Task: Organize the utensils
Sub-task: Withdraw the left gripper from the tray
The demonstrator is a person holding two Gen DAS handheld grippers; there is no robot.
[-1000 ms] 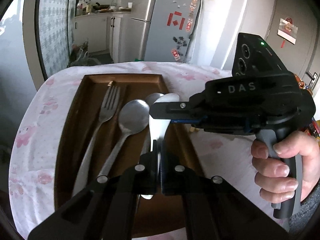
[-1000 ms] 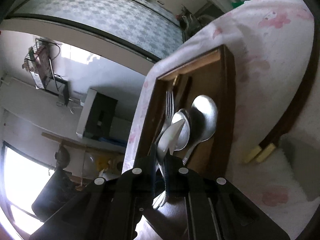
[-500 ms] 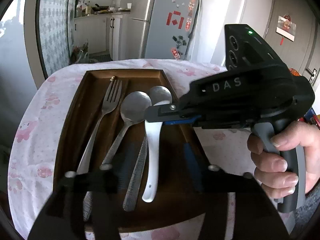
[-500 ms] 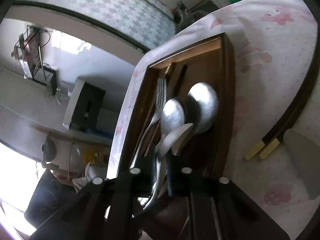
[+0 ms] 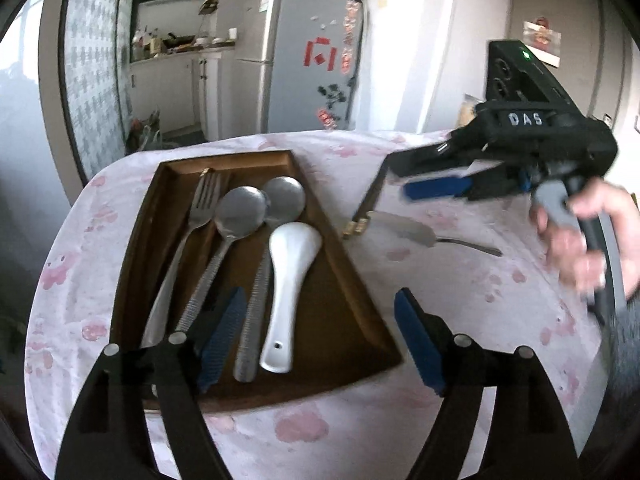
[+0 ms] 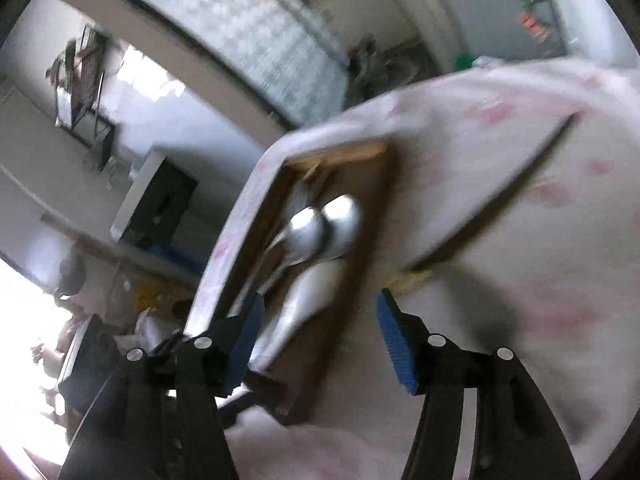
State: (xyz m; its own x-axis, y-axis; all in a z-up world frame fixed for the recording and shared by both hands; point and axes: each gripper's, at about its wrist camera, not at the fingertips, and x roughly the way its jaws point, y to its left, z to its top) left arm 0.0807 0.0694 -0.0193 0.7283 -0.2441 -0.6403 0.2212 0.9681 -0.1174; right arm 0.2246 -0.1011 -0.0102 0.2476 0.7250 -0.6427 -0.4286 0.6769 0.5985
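We see a glossy white ceramic spoon (image 5: 294,280) lying in the brown wooden tray (image 5: 360,300), centre frame, between our just-opening left hand-held gripper (image 5: 320,340) jaws, untouched; right hand-held gripper (image 5: 424,178) released, upper right.

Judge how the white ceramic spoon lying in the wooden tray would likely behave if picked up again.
The white ceramic spoon looks glazed and glossy, so it would probably be slippery between flat pads. It appears thick-walled, so likely rigid and rather heavy for its size, and it could chip if dropped. It lies flat in the wooden tray beside a metal spoon, so a push would likely slide it, not roll it.
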